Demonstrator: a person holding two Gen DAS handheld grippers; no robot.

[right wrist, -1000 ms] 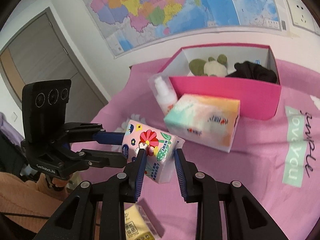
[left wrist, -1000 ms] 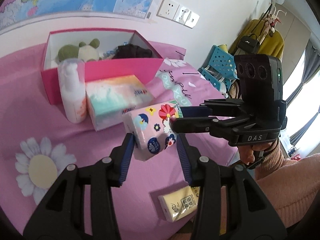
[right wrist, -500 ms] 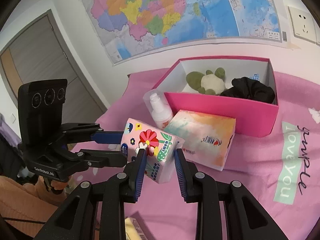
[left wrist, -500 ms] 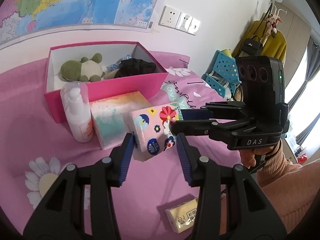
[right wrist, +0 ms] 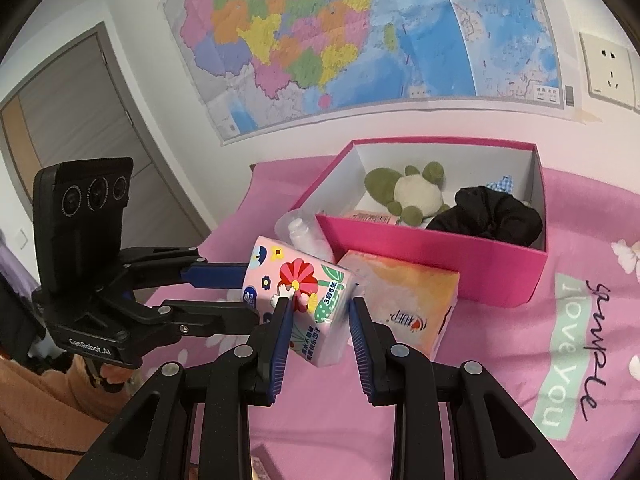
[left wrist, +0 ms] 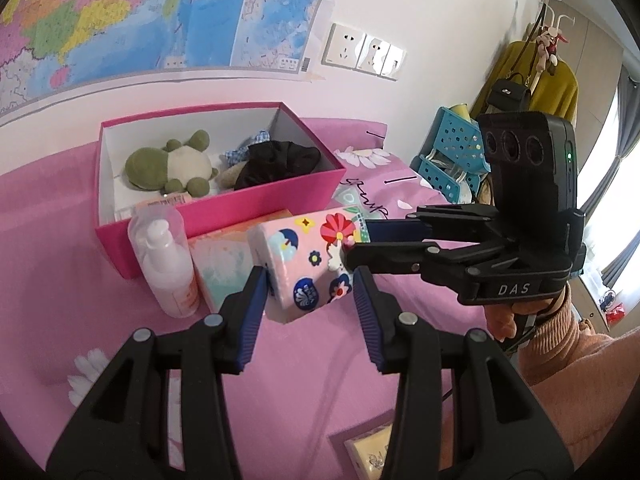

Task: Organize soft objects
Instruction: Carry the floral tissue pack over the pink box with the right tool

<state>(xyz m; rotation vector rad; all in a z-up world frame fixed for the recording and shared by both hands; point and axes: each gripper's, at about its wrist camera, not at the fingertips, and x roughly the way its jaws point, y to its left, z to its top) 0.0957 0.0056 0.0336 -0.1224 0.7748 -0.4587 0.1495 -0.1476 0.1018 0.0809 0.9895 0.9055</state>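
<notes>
Mid-carry: left gripper (left wrist: 310, 280) & right gripper (right wrist: 318, 312) both clamp the pink flowered tissue pack (left wrist: 306, 264), frame centre. Next: lift over pink cardboard box (right wrist: 432, 252) wall, upper right, then release.

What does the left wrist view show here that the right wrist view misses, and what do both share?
Only the left wrist view shows the yellow coat on a hanger, the blue crate and the small yellow pack. Only the right wrist view shows the door. Both share the flowered tissue pack gripped by the left tool and the right tool, plus the pink box holding the plush toy.
</notes>
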